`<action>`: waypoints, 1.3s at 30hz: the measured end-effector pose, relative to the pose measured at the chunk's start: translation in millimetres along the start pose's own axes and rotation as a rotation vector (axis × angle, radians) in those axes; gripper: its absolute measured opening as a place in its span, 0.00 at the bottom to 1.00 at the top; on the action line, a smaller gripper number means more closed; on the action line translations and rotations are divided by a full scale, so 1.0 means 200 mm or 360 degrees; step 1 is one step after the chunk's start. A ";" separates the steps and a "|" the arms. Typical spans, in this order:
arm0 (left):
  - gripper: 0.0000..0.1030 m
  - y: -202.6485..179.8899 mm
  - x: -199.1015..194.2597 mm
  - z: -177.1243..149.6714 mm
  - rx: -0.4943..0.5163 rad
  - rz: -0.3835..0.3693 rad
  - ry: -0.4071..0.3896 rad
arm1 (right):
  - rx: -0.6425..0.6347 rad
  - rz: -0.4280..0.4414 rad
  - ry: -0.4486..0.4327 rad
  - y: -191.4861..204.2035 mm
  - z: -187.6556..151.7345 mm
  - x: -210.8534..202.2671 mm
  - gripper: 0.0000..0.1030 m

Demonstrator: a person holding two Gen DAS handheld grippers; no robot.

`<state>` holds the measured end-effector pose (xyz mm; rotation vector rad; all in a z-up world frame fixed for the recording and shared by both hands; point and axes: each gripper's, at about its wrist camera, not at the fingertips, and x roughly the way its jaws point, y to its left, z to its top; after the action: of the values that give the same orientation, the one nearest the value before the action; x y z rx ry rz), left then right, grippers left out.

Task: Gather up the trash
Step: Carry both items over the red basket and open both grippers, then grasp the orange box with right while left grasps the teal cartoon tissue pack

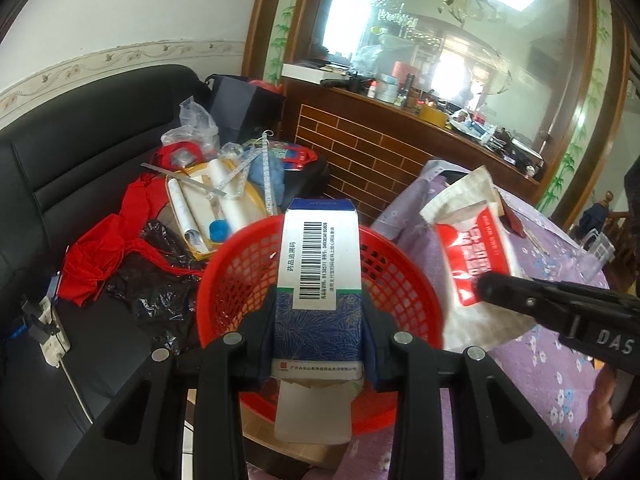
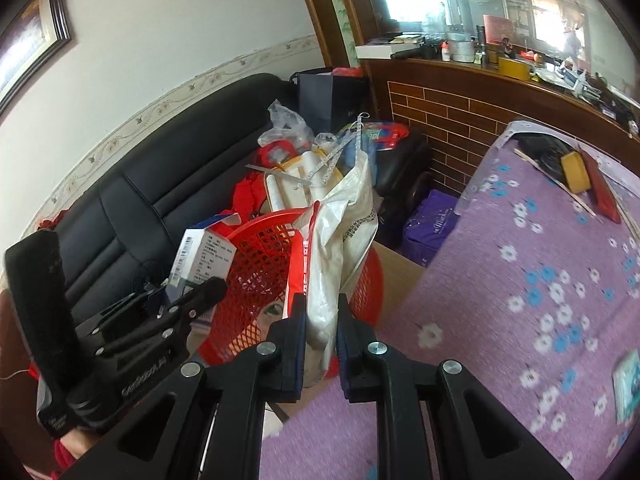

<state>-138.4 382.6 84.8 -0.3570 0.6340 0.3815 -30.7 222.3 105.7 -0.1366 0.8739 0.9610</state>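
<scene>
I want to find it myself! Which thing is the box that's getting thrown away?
Find the round red basket beside the table with the purple flowered cloth. Right above it, the left gripper pinches a tall box. It is white on top with a black barcode and dark blue below, unlike the floppy red-and-white bag next to it.

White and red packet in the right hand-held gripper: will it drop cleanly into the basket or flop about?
The packet looks creased and sagging, so probably floppy and light. Pinched in the right hand-held gripper, it may catch the red basket rim rather than fall straight.
</scene>
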 end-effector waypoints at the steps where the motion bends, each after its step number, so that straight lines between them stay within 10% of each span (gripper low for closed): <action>1: 0.40 0.01 0.01 0.01 -0.0018 0.0000 0.0001 | 0.0000 0.0001 0.0010 0.01 0.01 0.03 0.16; 5: 0.55 0.03 0.00 0.01 -0.0038 0.0027 -0.0030 | -0.0008 -0.0046 0.0043 0.02 0.03 0.11 0.34; 14: 0.67 -0.19 -0.07 -0.07 0.0119 0.0042 -0.0083 | 0.0064 -0.0118 -0.0070 -0.13 -0.11 -0.15 0.42; 39: 0.70 -1.24 -0.10 -0.51 0.0780 -0.0297 0.0112 | 0.0677 -0.0399 -0.0234 -1.02 -0.99 -0.97 0.48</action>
<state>-93.1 117.1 70.8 0.0404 0.7331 0.0283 -44.8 -117.9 58.6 0.1837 0.8827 0.5297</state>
